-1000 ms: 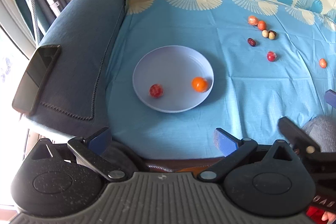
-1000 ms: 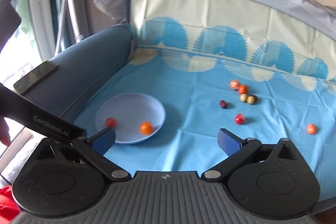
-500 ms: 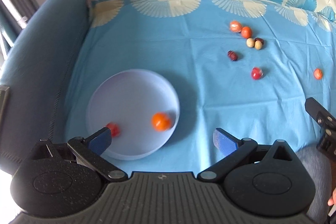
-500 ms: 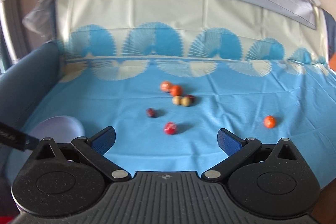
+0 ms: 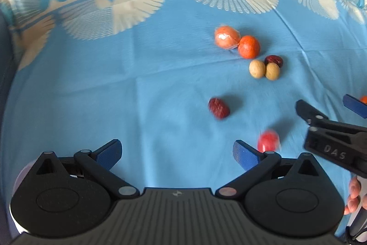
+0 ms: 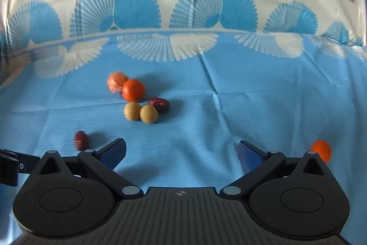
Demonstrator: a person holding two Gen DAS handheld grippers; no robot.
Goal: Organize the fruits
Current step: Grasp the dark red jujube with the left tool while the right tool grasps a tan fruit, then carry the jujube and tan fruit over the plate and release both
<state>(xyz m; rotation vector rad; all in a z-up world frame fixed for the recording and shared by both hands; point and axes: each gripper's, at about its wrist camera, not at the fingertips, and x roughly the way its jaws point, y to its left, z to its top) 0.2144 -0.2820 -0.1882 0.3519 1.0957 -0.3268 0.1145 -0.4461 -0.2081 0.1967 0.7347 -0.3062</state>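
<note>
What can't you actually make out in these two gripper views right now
- Plate: left wrist view, only a pale sliver shows behind the left gripper; its contents are hidden.
- Red fruit: left wrist view, motion-blurred; type unclear.
- Lone orange fruit: right wrist view, blurred and partly behind the right gripper; in the left wrist view, cut by the right edge.

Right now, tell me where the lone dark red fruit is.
In the left wrist view the dark red fruit lies alone mid-cloth, below the two tan fruits and up-left of the red fruit.
</note>
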